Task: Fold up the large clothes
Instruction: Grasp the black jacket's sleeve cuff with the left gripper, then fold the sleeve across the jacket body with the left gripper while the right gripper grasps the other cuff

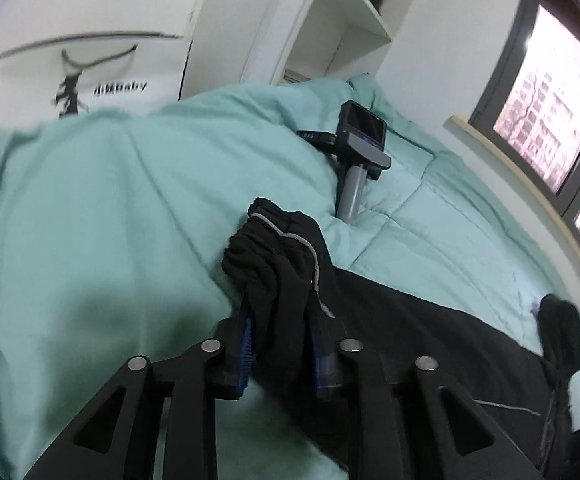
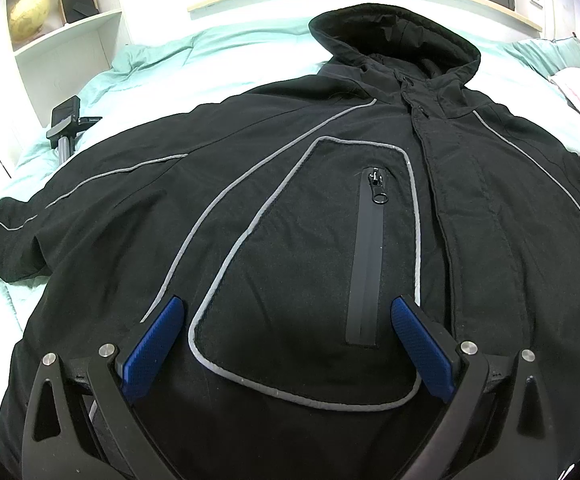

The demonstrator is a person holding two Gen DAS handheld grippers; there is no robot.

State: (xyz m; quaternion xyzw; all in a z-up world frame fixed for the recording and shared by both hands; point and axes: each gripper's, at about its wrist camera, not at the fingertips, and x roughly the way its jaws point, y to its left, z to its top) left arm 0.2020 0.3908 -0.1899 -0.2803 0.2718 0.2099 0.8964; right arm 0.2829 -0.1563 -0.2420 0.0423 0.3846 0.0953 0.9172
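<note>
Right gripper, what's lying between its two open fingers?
In the right wrist view, the black jacket's grey-piped chest panel and zipped pocket lie between the right gripper's fingers.

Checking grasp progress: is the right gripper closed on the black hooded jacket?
No, the right gripper hangs wide open above the black hooded jacket, its blue pads apart.

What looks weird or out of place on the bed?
A small camera on a grey handle sticks up out of the green quilt, an odd thing among bedding. The jacket lies flat, but its sleeve cuff is bunched up, pinched in the left tool. The right tool hangs open above the chest.
</note>
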